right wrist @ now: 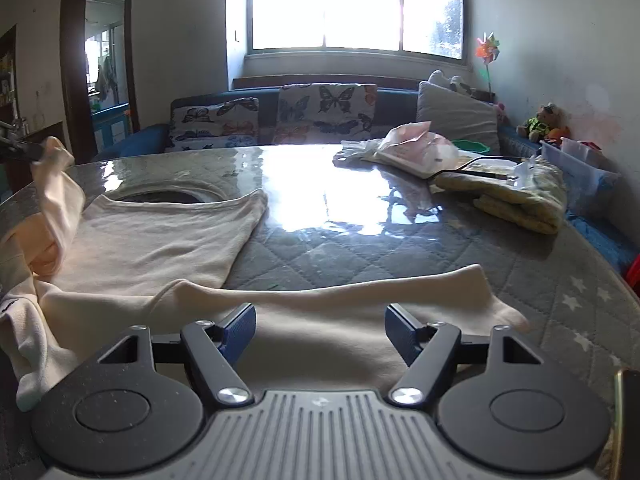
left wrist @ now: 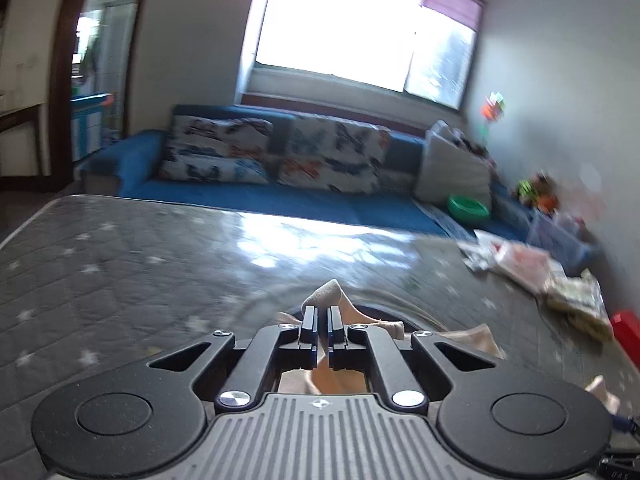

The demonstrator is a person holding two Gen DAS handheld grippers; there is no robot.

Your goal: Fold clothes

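Observation:
A cream long-sleeved shirt (right wrist: pixel 160 248) lies spread on the grey quilted mattress (right wrist: pixel 360 240). One sleeve (right wrist: pixel 360 292) stretches right, just beyond my right gripper (right wrist: pixel 320 330), which is open and empty above the shirt's body. My left gripper (left wrist: pixel 322 322) is shut on the shirt's other sleeve (left wrist: pixel 324 294) and holds it lifted above the mattress (left wrist: pixel 120 260). The left gripper also shows at the far left of the right wrist view (right wrist: pixel 24 148), with the sleeve (right wrist: pixel 60 192) hanging from it.
A yellow folded cloth (right wrist: pixel 516 196) with a black hanger and plastic-wrapped packages (right wrist: pixel 408 148) lie at the mattress's far right. A blue sofa (right wrist: pixel 280 120) with butterfly cushions stands behind, under the window. A red object (left wrist: pixel 626 336) sits at the right edge.

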